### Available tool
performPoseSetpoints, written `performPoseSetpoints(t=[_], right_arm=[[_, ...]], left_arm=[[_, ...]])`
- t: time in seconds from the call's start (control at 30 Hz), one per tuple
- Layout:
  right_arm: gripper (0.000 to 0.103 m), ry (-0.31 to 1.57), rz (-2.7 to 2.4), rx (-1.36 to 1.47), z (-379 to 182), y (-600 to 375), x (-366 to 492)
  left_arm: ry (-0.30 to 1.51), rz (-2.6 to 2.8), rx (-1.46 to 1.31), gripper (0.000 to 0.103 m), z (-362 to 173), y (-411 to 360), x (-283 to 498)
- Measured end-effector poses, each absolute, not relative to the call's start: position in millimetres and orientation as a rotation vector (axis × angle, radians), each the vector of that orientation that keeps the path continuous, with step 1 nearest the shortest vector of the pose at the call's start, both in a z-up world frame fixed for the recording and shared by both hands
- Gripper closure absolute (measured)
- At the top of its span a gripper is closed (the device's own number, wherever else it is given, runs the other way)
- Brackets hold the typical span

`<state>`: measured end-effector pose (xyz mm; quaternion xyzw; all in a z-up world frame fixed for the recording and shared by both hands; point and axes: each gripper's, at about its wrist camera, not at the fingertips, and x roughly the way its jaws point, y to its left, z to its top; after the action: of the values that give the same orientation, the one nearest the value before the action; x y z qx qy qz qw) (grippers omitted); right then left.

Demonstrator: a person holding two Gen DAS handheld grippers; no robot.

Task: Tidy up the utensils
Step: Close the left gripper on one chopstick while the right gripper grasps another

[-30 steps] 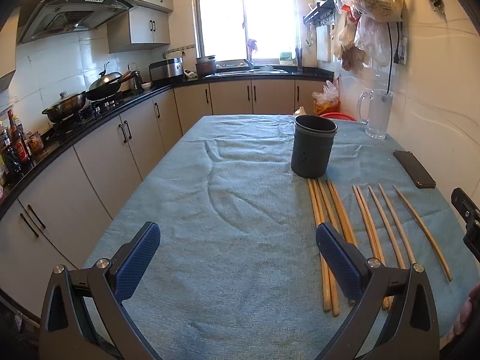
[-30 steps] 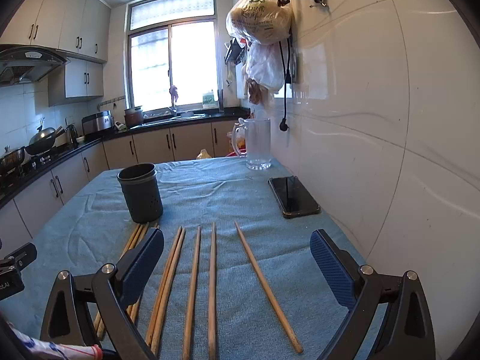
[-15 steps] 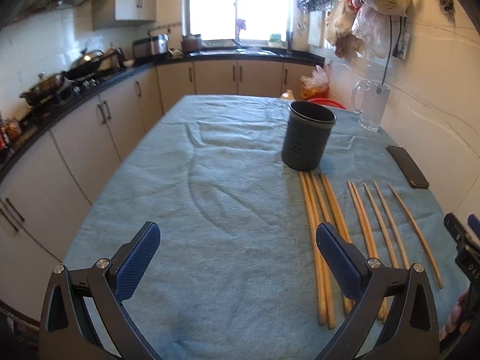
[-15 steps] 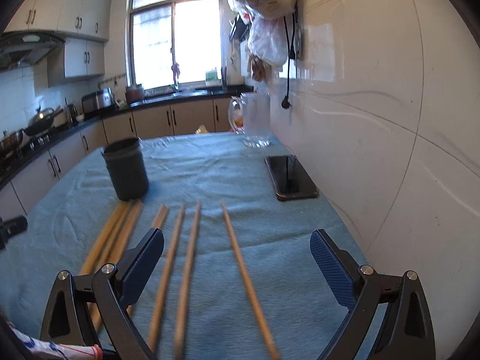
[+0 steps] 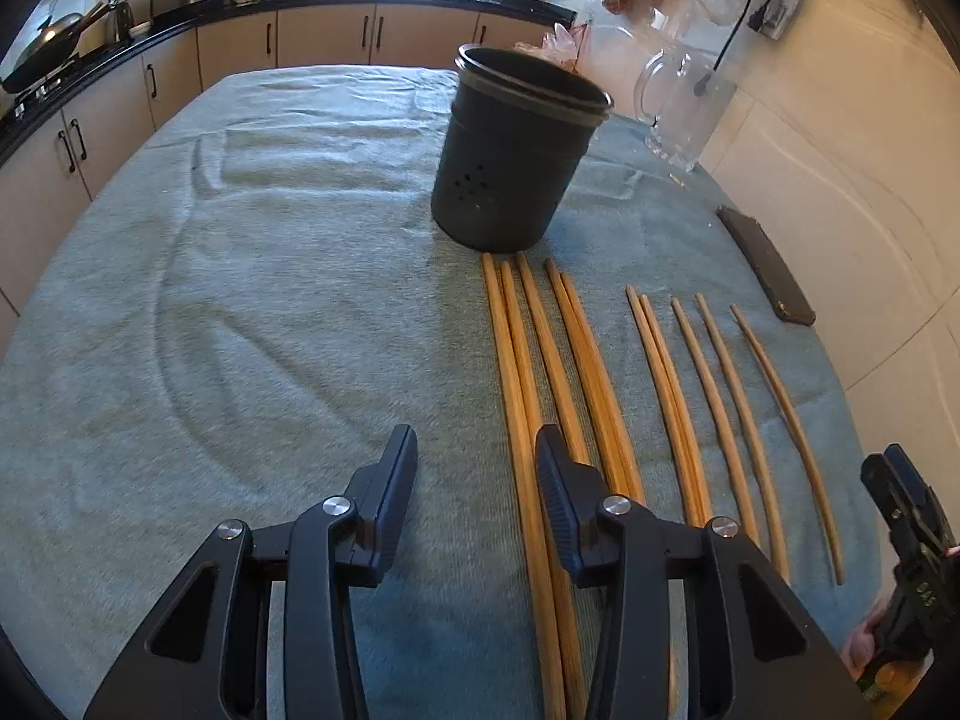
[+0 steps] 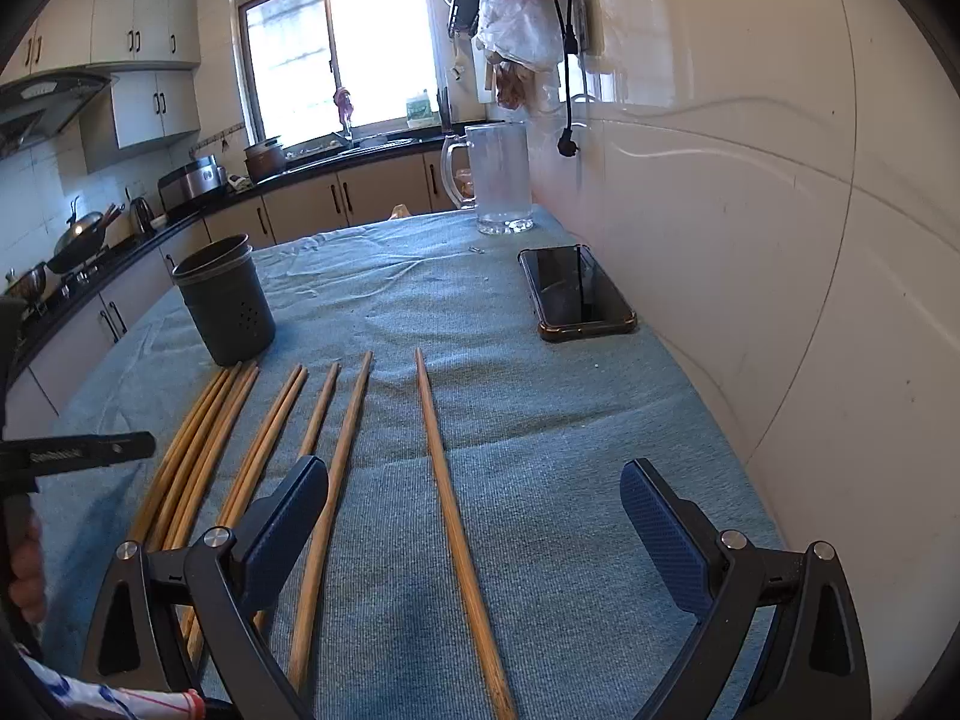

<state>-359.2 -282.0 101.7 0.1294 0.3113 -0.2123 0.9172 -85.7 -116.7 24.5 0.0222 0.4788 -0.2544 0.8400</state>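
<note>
Several wooden chopsticks (image 5: 564,372) lie side by side on the blue cloth, tips toward a dark grey holder cup (image 5: 516,156) that stands upright just beyond them. My left gripper (image 5: 477,480) is low over the cloth, half open, nothing between its pads; its right finger (image 5: 555,483) lies over the leftmost chopsticks. My right gripper (image 6: 474,516) is wide open and empty, straddling the rightmost single chopstick (image 6: 453,516). The chopsticks (image 6: 240,438) and the cup (image 6: 225,300) also show in the right wrist view.
A black phone (image 6: 573,294) lies near the white wall on the right. A clear glass jug (image 6: 498,180) stands at the table's far end. Counters and a stove run along the left. The table edge is near on the left.
My left gripper has dropped lower and forward toward the leftmost chopsticks, and its jaws have narrowed. My right gripper has moved down and forward over the rightmost chopstick, still wide open.
</note>
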Motion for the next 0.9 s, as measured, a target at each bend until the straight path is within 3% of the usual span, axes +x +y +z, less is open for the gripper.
performPoseSetpoints(t=[0.1,0.43,0.6,0.7,0.77,0.9], right_arm=[[0.003,0.641,-0.429,0.280,100.3,-282.9,-357.1],[0.003,0.657,-0.421,0.283,99.2,-284.9,-352.7],[0.004,0.693,-0.366,0.240,112.8,-287.9,-338.0],[0.010,0.768,-0.303,0.224,119.4,-299.4,-318.3],[0.024,0.855,-0.261,0.223,117.0,-308.3,-299.7],[0.041,1.029,-0.204,0.194,95.4,-316.6,-267.4]], left_arm=[[1.026,-0.534,0.057,0.065,16.3,-122.7,-81.0],[1.012,-0.478,0.216,0.094,15.8,-143.2,-79.8],[1.073,-0.457,0.210,0.096,17.4,-134.1,-73.5],[1.111,-0.463,0.194,0.096,18.4,-116.5,-75.0],[1.137,-0.463,0.180,0.096,18.7,-103.1,-77.7],[1.184,-0.484,0.153,0.096,21.5,-85.8,-78.8]])
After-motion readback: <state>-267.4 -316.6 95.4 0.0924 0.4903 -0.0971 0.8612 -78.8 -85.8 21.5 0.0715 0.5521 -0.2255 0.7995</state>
